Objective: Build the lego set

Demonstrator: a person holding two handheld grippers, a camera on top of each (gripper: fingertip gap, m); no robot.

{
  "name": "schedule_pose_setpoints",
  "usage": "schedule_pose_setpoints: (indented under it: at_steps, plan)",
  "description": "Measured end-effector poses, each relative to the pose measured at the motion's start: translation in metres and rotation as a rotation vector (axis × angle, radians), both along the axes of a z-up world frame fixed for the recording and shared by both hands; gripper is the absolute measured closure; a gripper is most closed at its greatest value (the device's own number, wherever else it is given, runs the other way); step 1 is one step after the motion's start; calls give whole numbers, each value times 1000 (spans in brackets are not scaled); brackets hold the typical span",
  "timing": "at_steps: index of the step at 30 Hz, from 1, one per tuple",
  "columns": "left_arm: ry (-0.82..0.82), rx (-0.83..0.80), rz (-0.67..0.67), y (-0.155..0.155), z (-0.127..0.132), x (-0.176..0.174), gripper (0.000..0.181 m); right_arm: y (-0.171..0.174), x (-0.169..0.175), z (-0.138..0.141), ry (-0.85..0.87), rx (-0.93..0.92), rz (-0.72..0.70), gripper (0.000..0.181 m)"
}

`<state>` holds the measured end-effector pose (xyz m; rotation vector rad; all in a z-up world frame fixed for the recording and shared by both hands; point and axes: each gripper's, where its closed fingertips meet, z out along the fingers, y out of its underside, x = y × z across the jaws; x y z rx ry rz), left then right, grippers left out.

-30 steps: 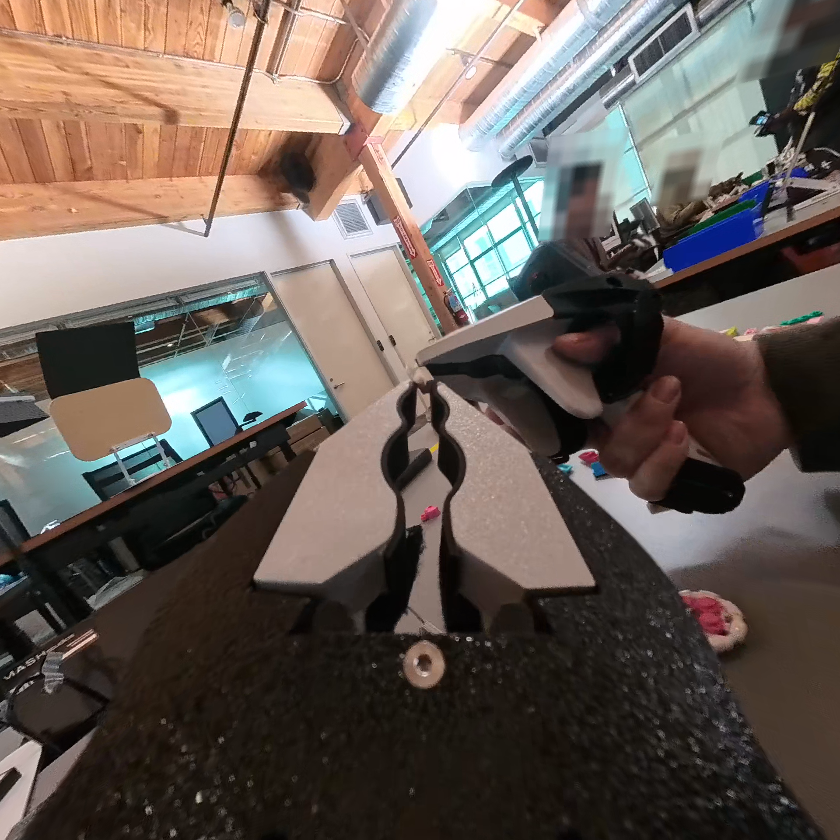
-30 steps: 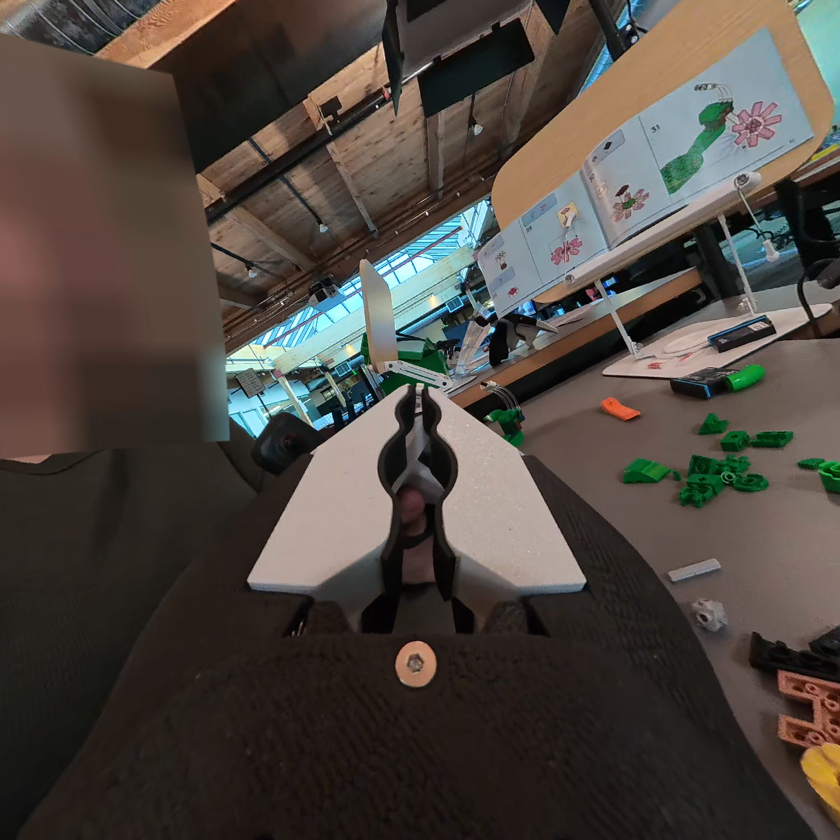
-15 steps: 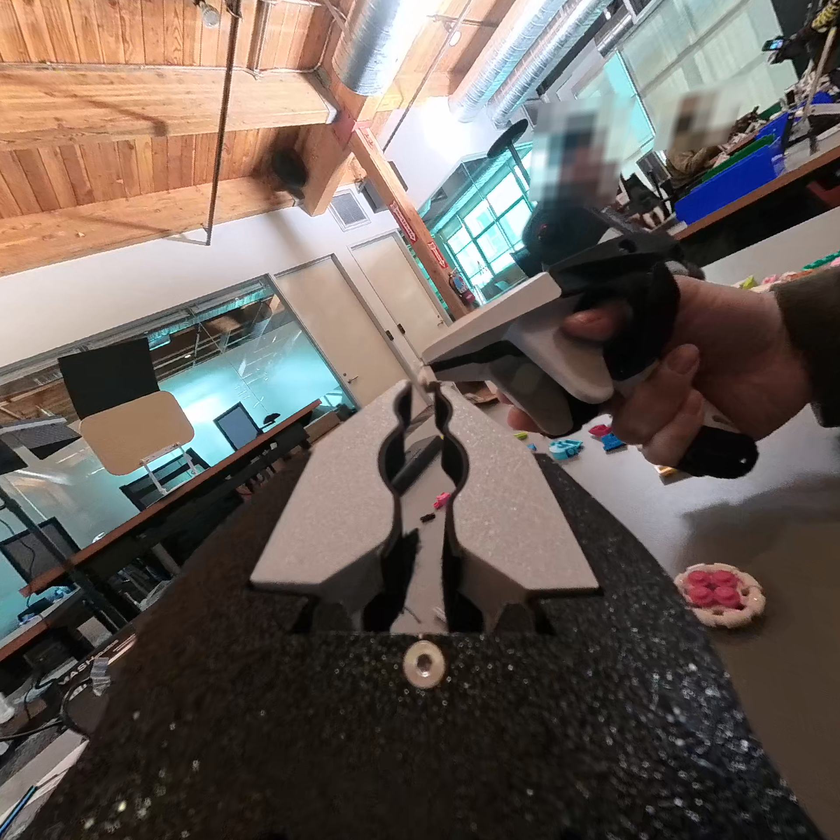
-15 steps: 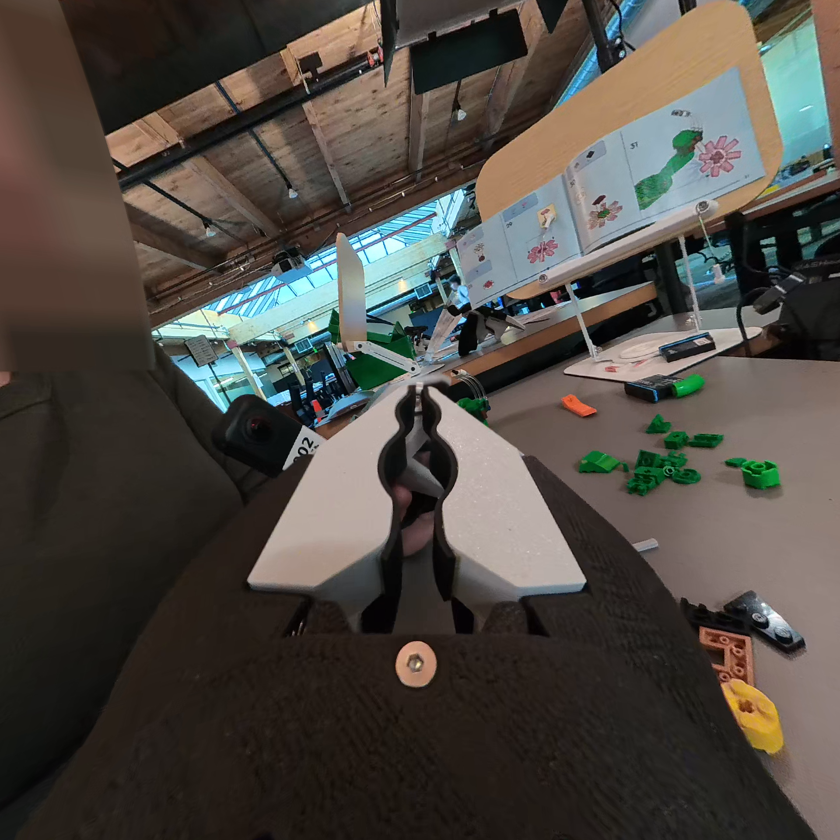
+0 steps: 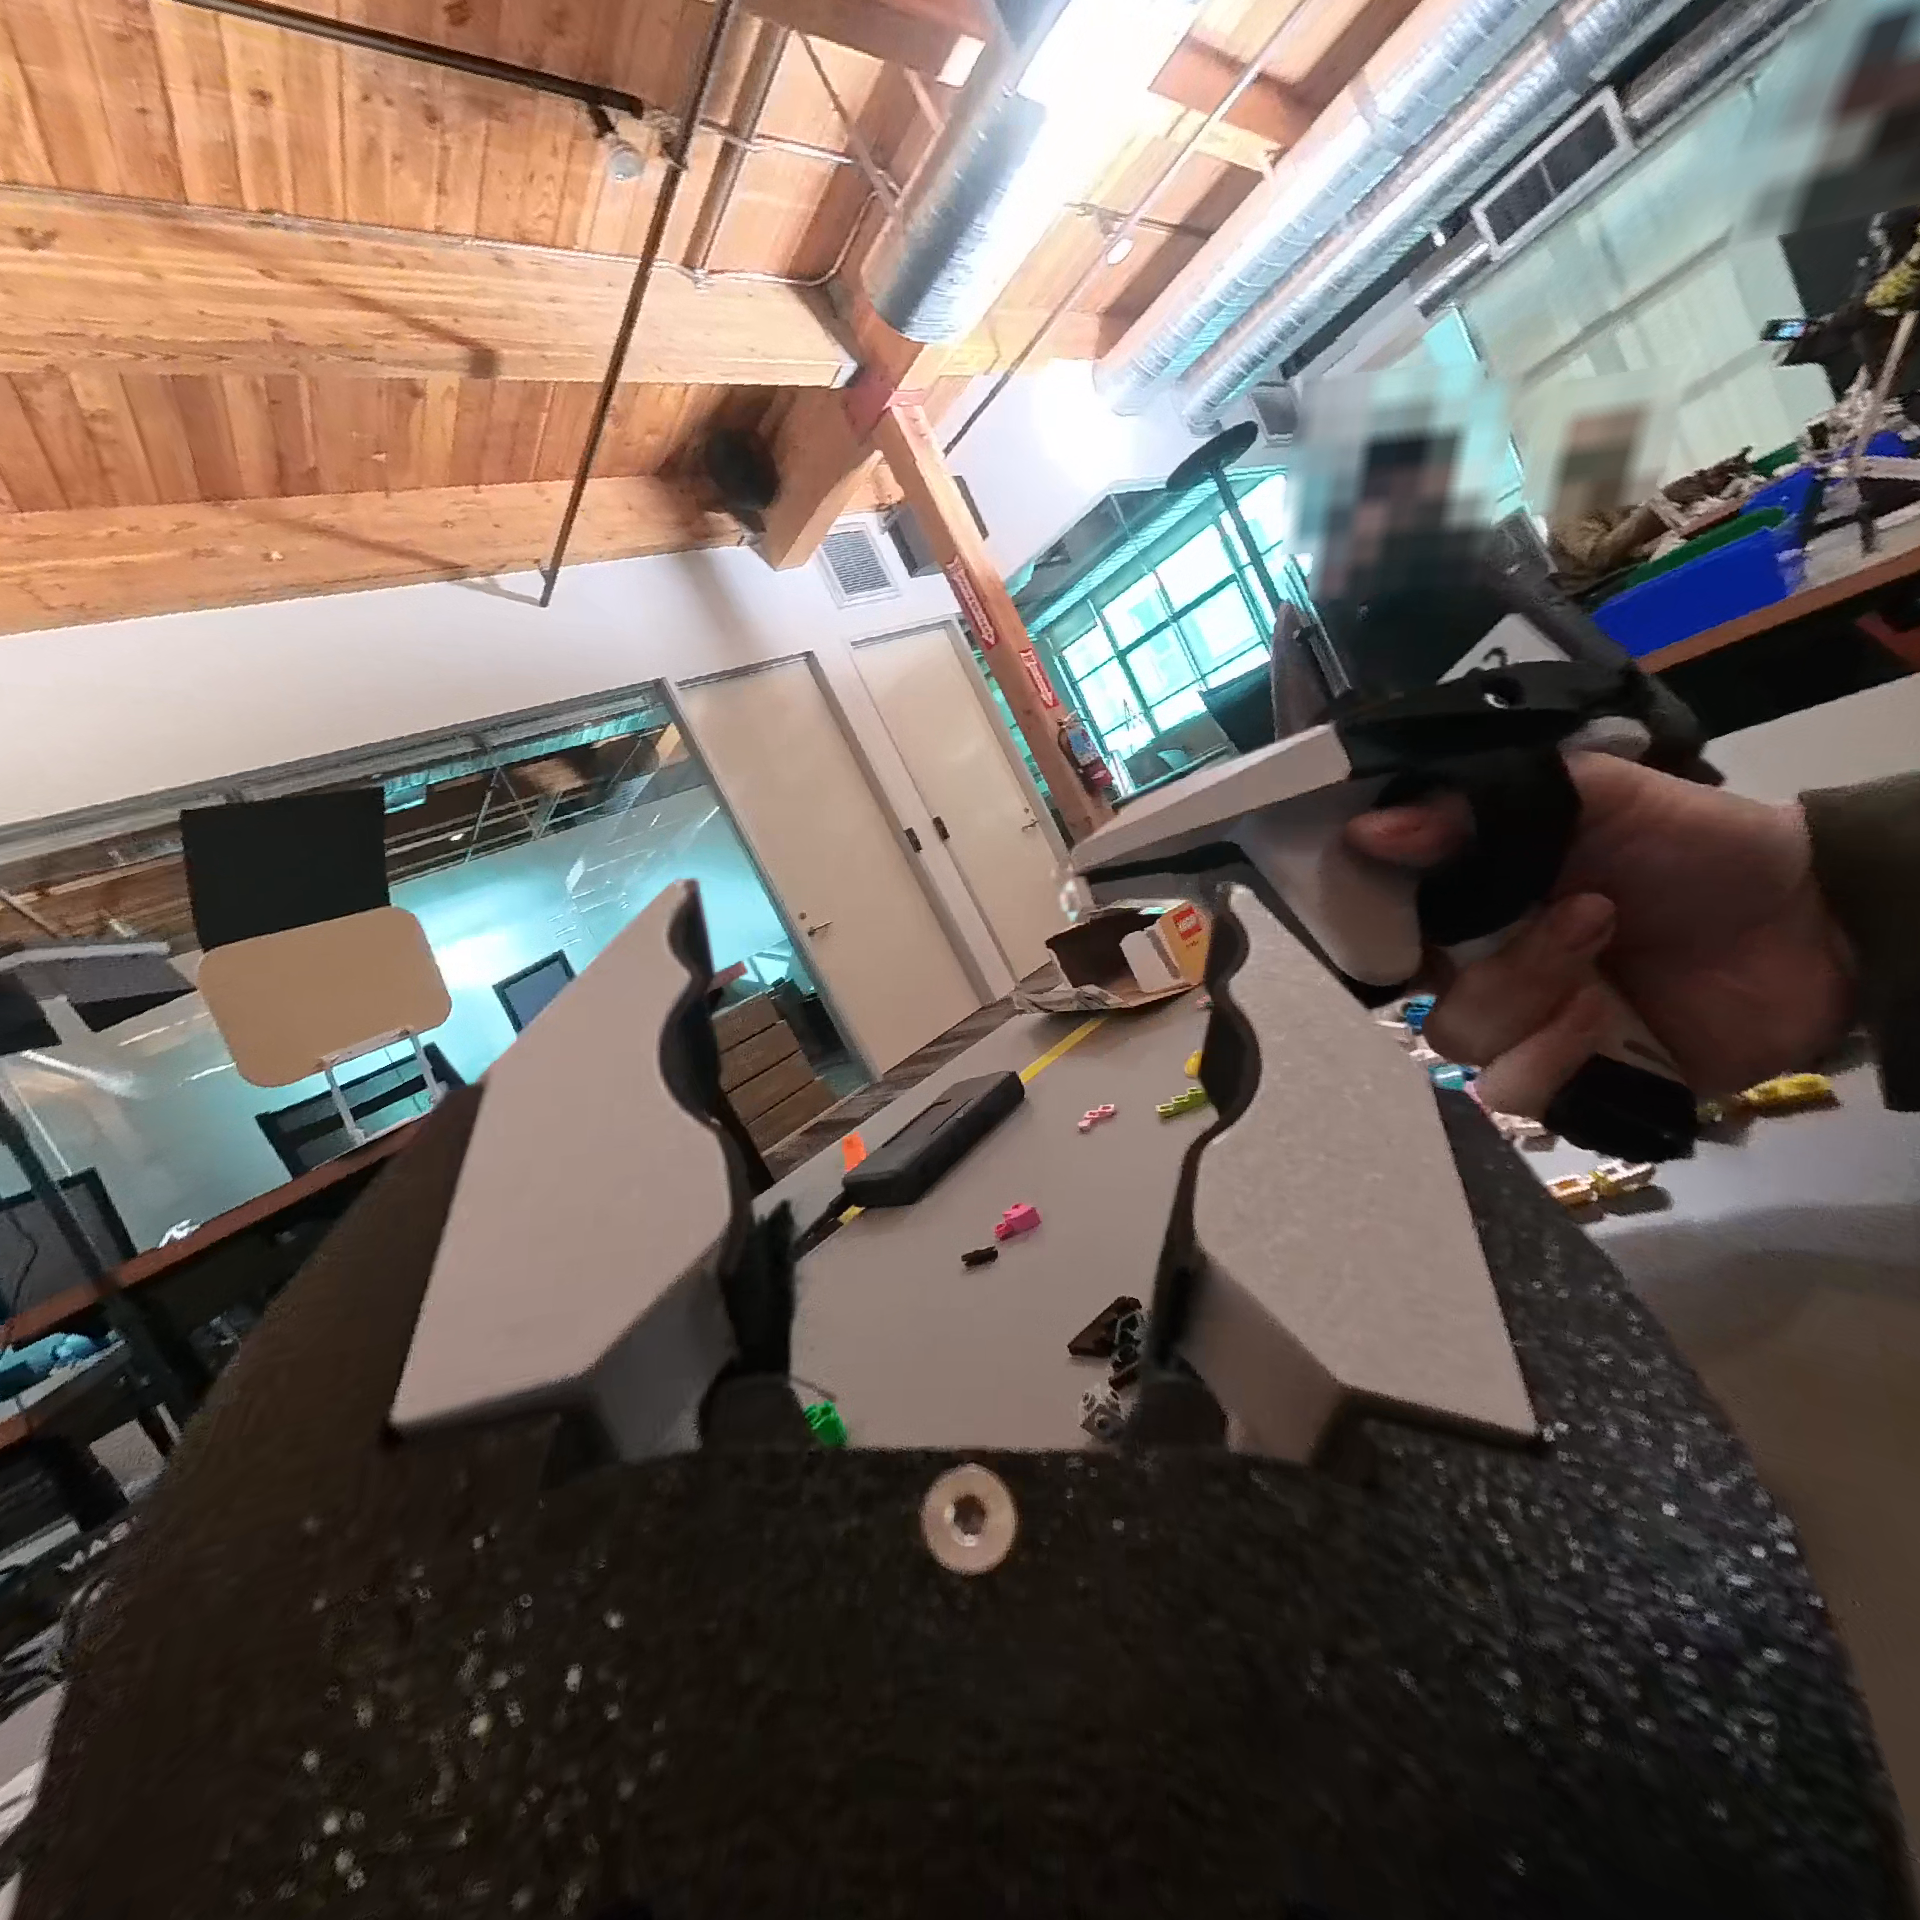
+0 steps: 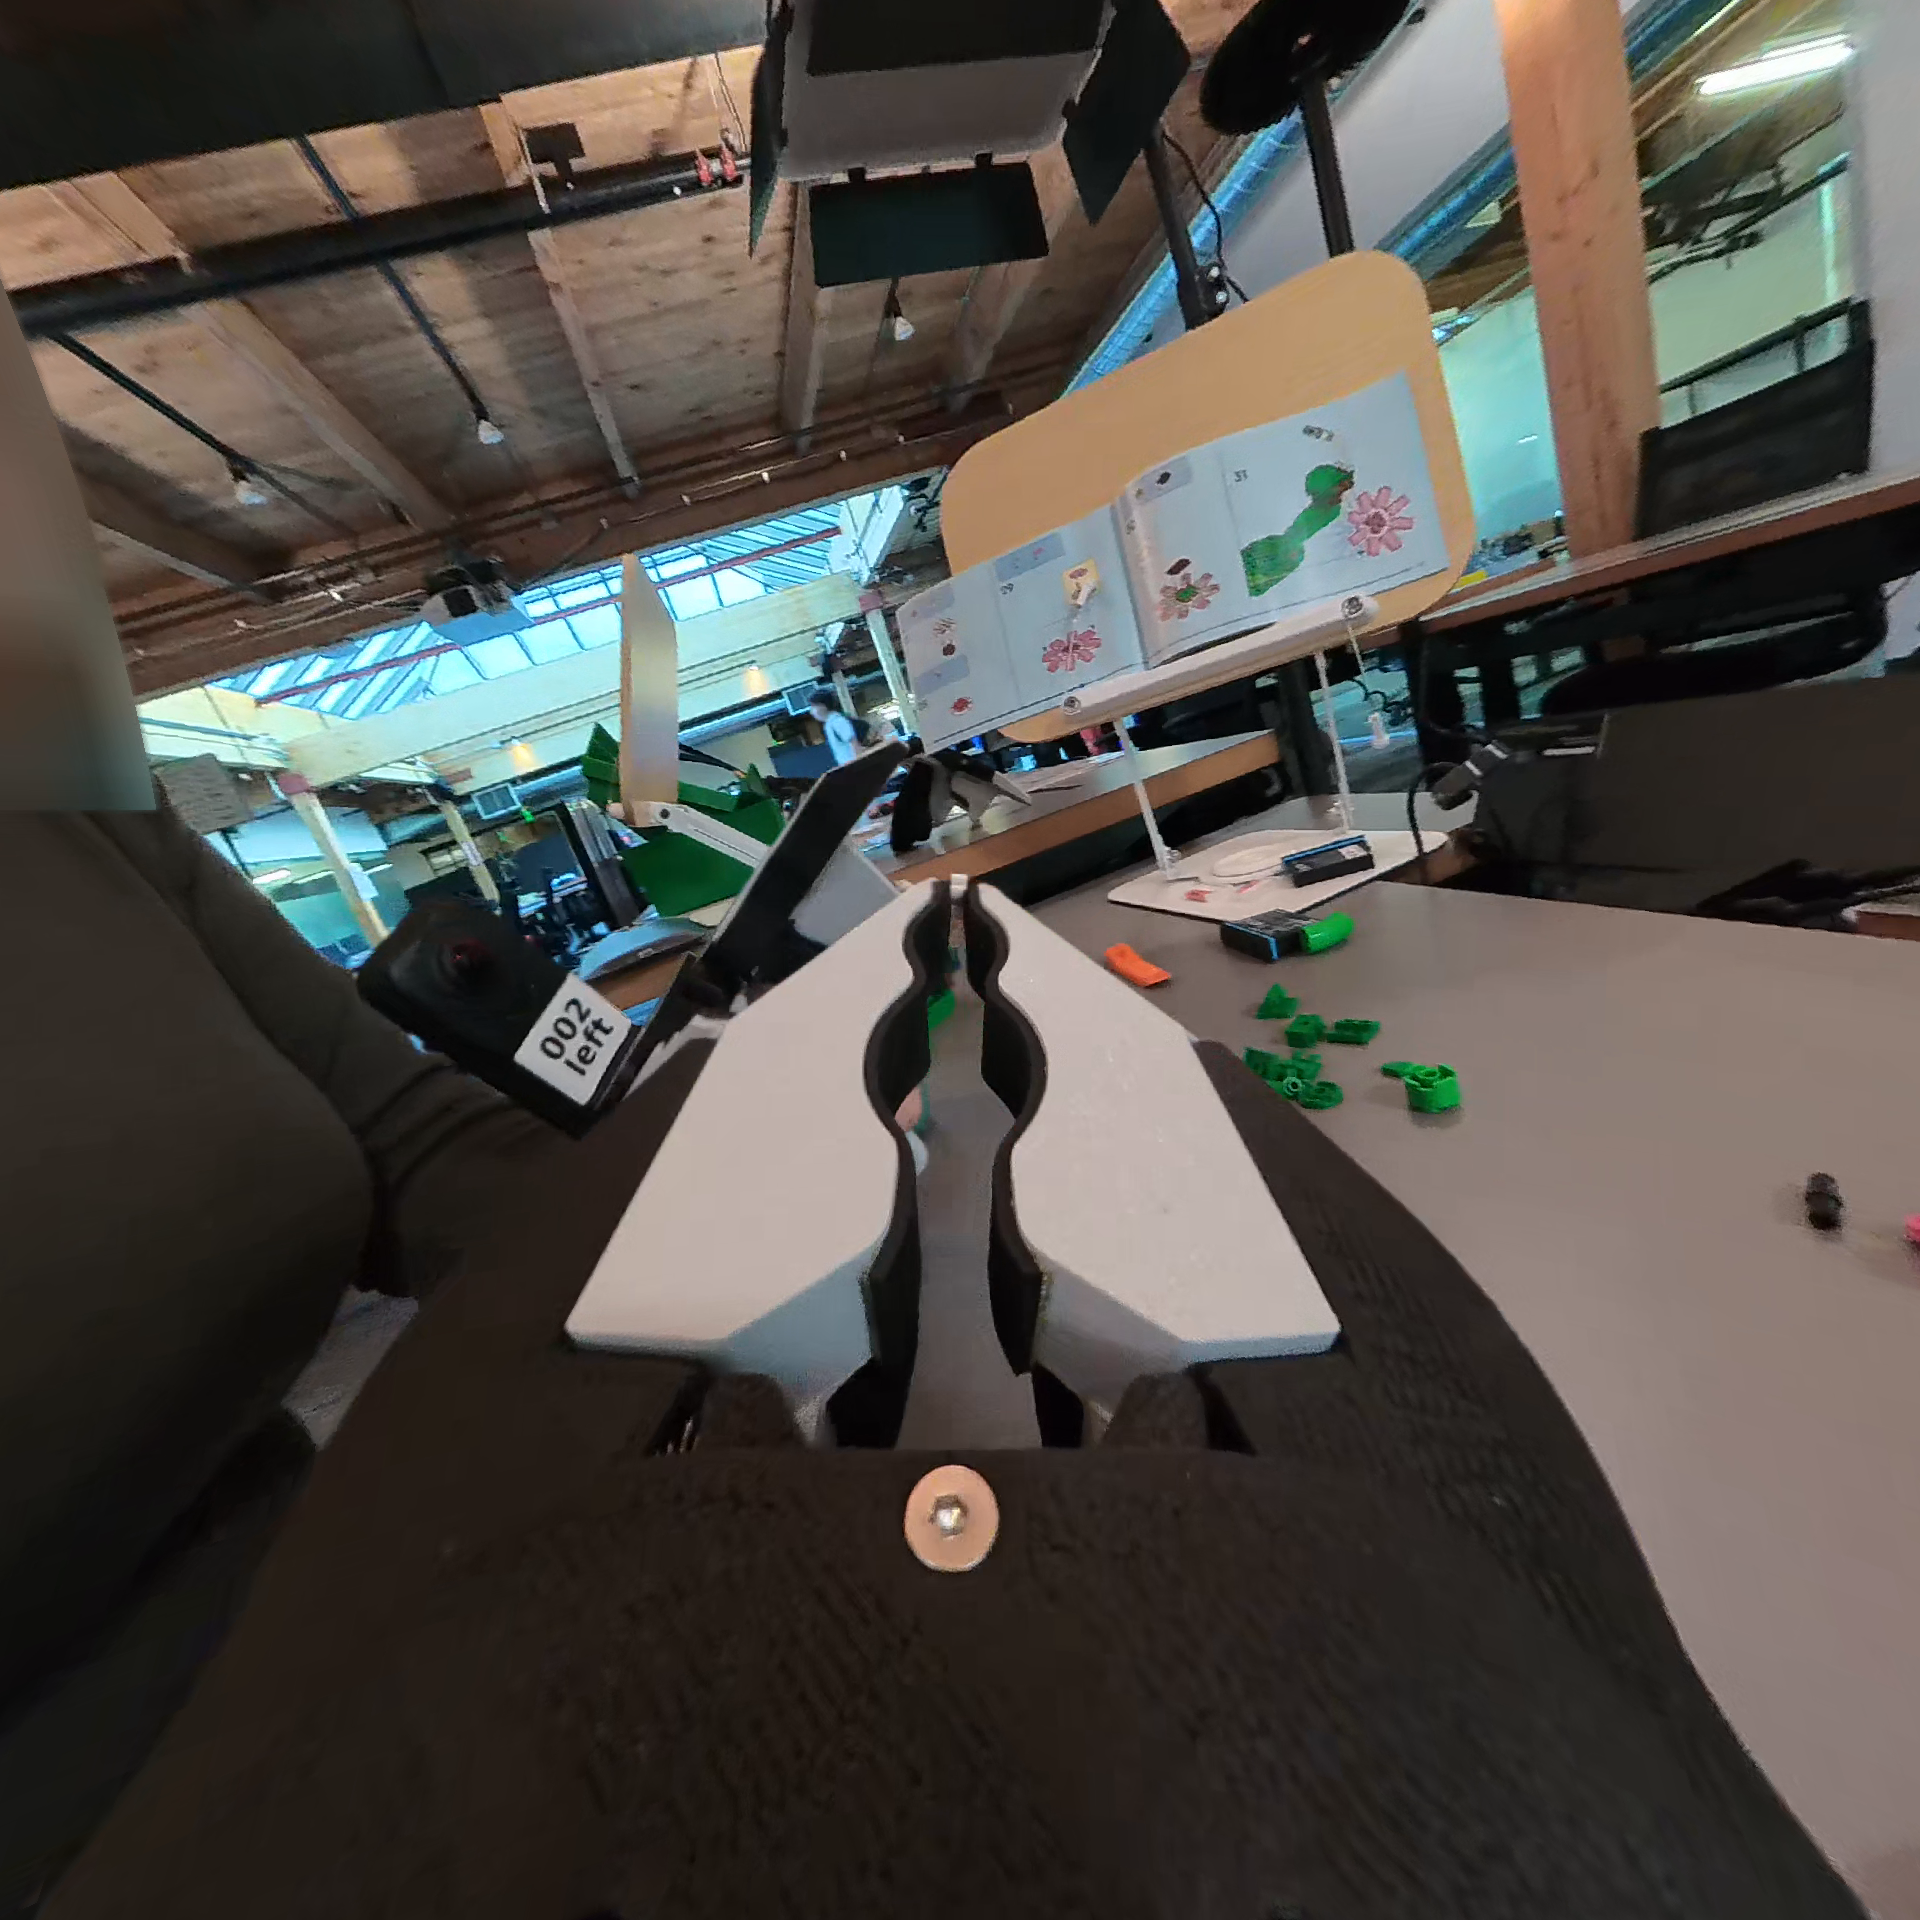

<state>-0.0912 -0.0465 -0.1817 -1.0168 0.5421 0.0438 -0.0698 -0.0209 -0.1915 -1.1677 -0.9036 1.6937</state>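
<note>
We held our left gripper (image 5: 951, 925) spread and empty; our right gripper (image 6: 957, 891) pinched a tiny pale piece (image 6: 956, 885). Loose green bricks (image 6: 1314, 1055) lay scattered on the grey table (image 6: 1610, 1039): much remained unbuilt.

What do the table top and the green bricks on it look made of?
Table top: probably a matte grey laminate; it is smooth and even, with only soft glare. Green bricks: glossy moulded plastic, judging by the saturated colour, crisp edges and small highlights.
</note>
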Motion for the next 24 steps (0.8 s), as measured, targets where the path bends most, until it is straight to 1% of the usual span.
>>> schedule_pose_setpoints:
  at_steps: [2, 8, 12, 20, 22, 24]
  plan:
    - [-31, -7, 2, 1, 1, -4, 85, 2, 0, -2, -12, 14, -19, 180]
    - [-61, -18, -1, 2, 1, -8, 86, 13, 0, -3, -28, 57, -126, 180]
    - [-59, -23, 5, 3, 1, -8, 85, 16, 0, -4, -26, 55, -145, 180]
    - [-42, -39, 25, 7, -3, -9, 86, 16, -2, -5, -17, 23, -129, 180]
    - [-26, -45, 32, 9, -5, -9, 86, 15, -1, -2, 15, -20, -91, 180]
    - [-18, -47, 25, 8, -6, -7, 88, 11, 2, 5, 84, -95, -25, 180]
